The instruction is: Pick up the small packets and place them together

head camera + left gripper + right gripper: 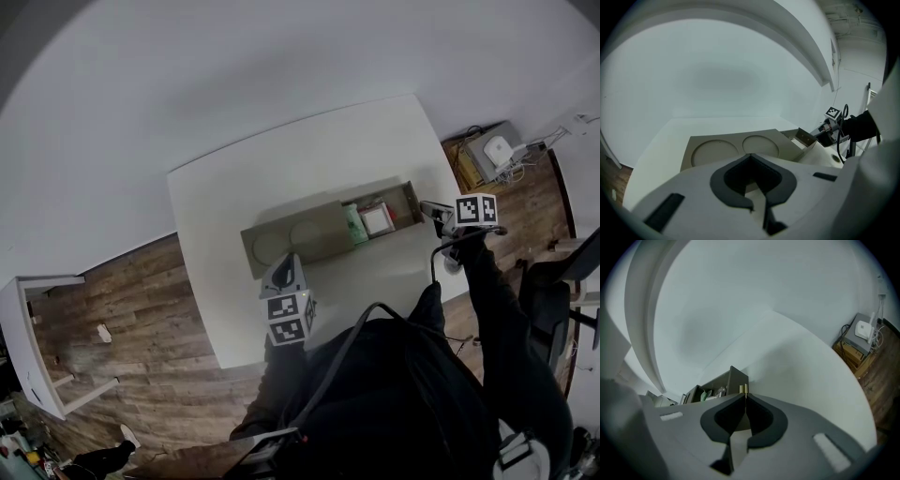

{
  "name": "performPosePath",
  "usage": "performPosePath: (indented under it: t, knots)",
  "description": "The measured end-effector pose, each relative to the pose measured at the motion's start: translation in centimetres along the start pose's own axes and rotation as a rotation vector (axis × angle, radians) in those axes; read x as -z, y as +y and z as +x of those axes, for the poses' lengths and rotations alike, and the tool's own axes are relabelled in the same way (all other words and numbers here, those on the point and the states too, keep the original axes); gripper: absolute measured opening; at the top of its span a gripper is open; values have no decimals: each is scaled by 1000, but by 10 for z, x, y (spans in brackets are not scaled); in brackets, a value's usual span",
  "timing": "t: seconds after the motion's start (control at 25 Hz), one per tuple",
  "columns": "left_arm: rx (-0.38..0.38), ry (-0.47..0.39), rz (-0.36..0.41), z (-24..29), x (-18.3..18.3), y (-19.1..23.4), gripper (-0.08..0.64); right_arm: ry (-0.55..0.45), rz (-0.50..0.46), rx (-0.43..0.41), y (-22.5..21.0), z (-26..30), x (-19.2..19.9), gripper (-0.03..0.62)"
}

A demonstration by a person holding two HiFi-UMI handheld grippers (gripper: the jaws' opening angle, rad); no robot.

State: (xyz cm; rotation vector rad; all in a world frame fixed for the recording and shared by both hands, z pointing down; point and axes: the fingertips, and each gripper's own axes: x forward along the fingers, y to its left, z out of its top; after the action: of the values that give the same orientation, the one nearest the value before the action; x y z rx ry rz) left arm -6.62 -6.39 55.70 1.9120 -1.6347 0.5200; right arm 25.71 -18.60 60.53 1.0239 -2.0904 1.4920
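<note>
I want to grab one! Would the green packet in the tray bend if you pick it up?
Probably bends a bit: the green packet looks thin and flat. Likely light, being small next to the tray.

The light is soft, grey and a bit dim, the same all over. The white table (281,178) looks flat and pale. The tray (328,225) throws a faint shadow behind it. All pictures bend at the edges, with dark corners. Close things look blurry.
</note>
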Motion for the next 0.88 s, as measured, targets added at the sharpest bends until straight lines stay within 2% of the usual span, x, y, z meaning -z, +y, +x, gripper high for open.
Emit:
performPosePath:
  t: [0.2, 0.4, 0.6, 0.88]
  knots:
    - [4, -4, 4, -1, 0, 2, -2, -2, -19, 32, -3, -4, -3, 11]
    - [2, -7, -3, -2, 0, 5, -2, -9, 1, 12, -5, -3, -4, 11]
    - [-10, -30, 18, -2, 1, 5, -2, -9, -9, 32, -7, -4, -5, 11]
    - [-6, -50, 3, -1, 0, 5, -2, -33, -7, 30, -6, -6, -6, 18]
